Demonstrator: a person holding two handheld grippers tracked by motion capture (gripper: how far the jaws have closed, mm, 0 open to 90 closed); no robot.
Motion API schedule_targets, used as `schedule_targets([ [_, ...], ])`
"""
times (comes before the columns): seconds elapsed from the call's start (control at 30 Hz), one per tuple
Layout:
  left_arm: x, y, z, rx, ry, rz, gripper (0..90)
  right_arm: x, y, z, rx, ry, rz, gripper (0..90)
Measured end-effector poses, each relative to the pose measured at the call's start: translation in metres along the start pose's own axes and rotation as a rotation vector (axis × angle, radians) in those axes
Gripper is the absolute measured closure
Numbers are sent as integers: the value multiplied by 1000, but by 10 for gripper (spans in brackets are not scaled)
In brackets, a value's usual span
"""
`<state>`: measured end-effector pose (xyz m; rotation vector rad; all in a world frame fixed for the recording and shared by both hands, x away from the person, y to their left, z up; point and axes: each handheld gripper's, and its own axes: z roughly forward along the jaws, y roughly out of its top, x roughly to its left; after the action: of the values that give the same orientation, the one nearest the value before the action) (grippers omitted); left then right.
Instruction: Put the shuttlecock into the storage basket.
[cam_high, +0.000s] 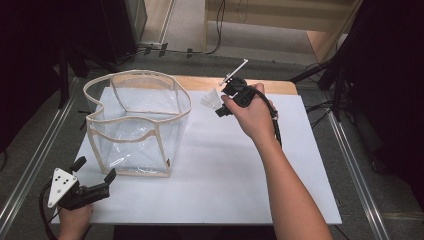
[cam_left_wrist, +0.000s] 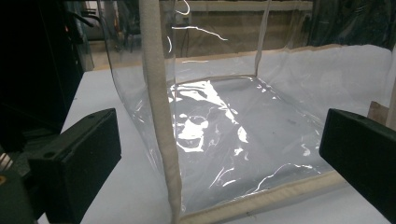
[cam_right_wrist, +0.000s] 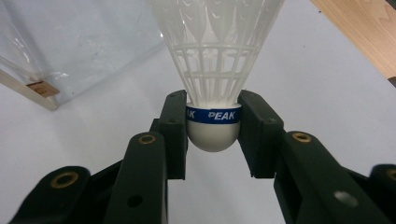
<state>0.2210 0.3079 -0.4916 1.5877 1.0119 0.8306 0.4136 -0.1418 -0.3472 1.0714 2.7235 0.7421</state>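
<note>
Tabletop: white sheet, broad bare area at centre and near edge; wooden strip along far edge.

Clear bag: upright at left, beige-trimmed rim open upward, interior empty. Rim sags inward at front; treat as snag edge.

Left claw: spread, holding nothing, just beside bag's near corner. Corner seam stands between its jaws, untouched.

Right claw: pinching shuttlecock at banded cork, skirt pointing away from hand, beyond bag's right wall.

Judged step: carry to bag. Next move calls for lift above rim, travel left, release over opening. You have free room right of bag.
</note>
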Motion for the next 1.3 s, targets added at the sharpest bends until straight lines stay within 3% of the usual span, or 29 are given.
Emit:
schedule_targets([
  [1.3, 0, 0, 0, 0, -3, 0, 0, 3, 23, -25, -42, -3, -24, 628],
])
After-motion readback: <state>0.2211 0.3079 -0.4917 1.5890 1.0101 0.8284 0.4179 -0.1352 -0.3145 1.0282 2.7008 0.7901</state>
